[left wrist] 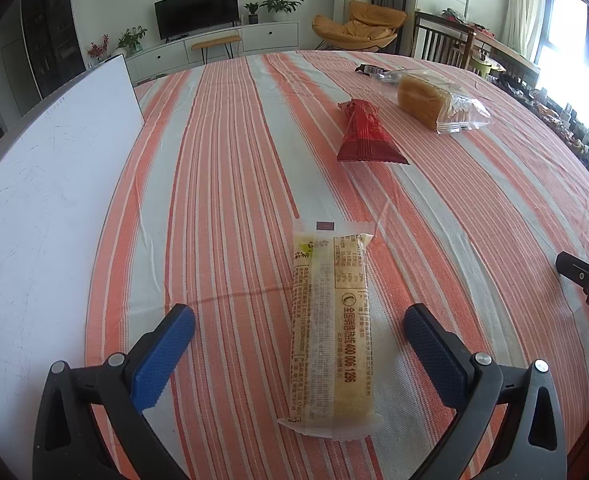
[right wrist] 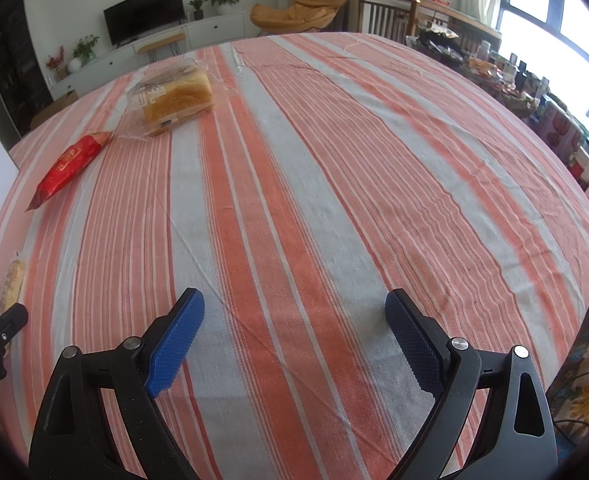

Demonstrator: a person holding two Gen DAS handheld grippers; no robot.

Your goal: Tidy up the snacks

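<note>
My left jaws (left wrist: 299, 328) are spread as wide as they go, blue pads well clear of the pale yellow snack bar (left wrist: 328, 328) lying flat on the worktop (left wrist: 222, 168) between them, so nothing is gripped. The right jaws (right wrist: 294, 316) are just as wide and hang over bare striped cloth with nothing between them.

Hard bits first: the bar's near end sits low between my fingers, and most of its small print is too fine to read. From the right wrist view only a sliver of the bar shows at the left edge. What I can read on its wrapper is "400 006 1296" running lengthwise, next to Chinese characters.

Farther out lies a red snack packet (left wrist: 364, 134), its gold print too blurry to make out. Past that there's a clear plastic bag (left wrist: 438, 100) with sliced bread inside, and just behind it a small dark wrapper (left wrist: 368, 69), label unreadable. A white board (left wrist: 54, 168) lies along the left of the worktop, cut off by the frame edge.
</note>
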